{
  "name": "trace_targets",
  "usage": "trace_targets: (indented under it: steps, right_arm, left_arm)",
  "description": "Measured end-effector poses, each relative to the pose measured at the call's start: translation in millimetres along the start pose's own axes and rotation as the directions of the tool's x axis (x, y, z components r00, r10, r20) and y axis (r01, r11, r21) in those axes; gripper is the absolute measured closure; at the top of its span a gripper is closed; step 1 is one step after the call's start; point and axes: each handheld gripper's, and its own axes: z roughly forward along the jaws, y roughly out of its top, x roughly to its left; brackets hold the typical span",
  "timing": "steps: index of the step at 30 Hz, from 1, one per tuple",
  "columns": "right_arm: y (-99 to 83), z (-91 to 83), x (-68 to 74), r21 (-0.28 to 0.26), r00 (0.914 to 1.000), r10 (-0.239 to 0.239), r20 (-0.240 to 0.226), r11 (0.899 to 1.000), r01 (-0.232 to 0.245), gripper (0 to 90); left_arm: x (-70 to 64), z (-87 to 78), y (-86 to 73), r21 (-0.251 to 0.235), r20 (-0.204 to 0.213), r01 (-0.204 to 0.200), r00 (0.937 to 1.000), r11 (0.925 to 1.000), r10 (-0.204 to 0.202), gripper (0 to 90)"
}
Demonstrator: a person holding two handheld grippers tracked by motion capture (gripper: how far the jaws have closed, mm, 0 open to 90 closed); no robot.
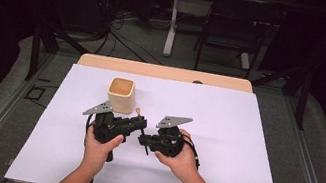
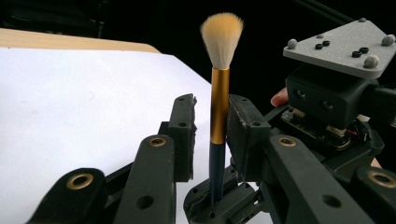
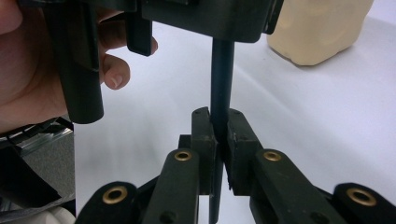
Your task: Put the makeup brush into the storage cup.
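right claw [image 3: 219, 133] clamped on brush [image 2: 218, 116] handle | left claw [image 2: 210, 126] jaws apart around gold ferrule, brush between | cream cup [image 1: 122, 94] just behind on bench [image 1: 242, 151]

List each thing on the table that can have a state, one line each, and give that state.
brush: upright between the left gripper's jaws, bristles up, dark handle clamped by the right gripper
cup: upright, open-topped, apart from both grippers
left gripper: open around the brush
right gripper: shut on the handle
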Motion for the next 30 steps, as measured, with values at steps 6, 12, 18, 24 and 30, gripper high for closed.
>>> trace_targets:
  steps: [6,12,18,24,30]
  right_arm:
    - [-1.3,2.6,1.0,0.016,1.0000,-0.003,-0.007,1.000,0.004,83.6]
    - [-1.5,3.0,1.6,0.023,1.0000,-0.004,-0.006,1.000,0.004,83.6]
    - [-1.8,3.5,1.7,0.031,0.9999,-0.006,-0.010,0.999,0.007,83.6]
    - [-2.2,4.4,1.9,0.030,0.9999,-0.010,-0.010,1.000,0.010,83.6]
    - [-2.6,5.0,1.7,0.032,0.9999,-0.008,-0.008,0.999,0.009,83.6]
  left_arm:
    - [-0.6,-1.3,0.8,0.001,-0.008,0.000,1.0000,1.0000,0.000,77.1]
    - [-0.4,-1.5,0.8,0.004,-0.010,-0.004,0.9999,1.0000,0.004,78.0]
    - [-0.5,-2.9,1.3,0.001,-0.015,-0.008,0.9999,1.0000,0.008,79.4]
    - [-0.2,-3.2,1.5,0.002,-0.015,-0.007,0.9999,1.0000,0.007,80.9]
    - [-0.2,-3.1,1.2,0.005,-0.015,-0.006,0.9999,1.0000,0.006,81.8]
